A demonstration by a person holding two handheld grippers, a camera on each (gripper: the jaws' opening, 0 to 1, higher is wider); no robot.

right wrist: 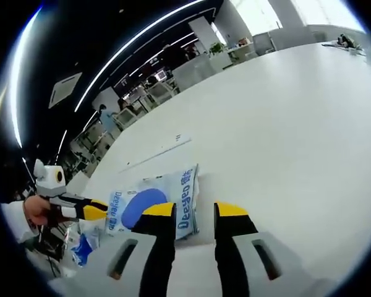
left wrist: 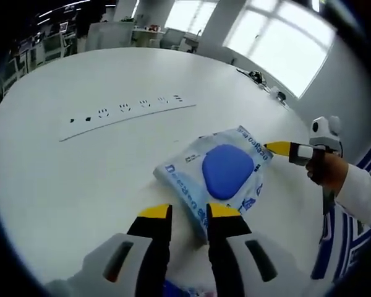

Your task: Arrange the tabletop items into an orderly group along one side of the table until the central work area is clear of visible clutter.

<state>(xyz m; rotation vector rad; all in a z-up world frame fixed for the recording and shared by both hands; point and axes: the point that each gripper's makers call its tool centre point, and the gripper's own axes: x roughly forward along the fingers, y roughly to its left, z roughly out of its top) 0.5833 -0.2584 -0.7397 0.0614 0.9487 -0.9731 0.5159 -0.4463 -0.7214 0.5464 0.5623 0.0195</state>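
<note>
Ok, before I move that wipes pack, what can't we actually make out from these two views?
- Wipes pack, left gripper view: its near corner is hidden behind the left gripper.
- Same pack, right gripper view: the right gripper covers part of its label.
- Blue-and-white packet, right gripper view: too small, partly hidden by the other gripper.
- Power strip, left gripper view: any cord or switch state is too small to tell.
- Objects by the window, left gripper view: too small to identify.

Both views look low and near across the round white table from opposite sides, sharing the blue-and-white plastic packet.
</note>
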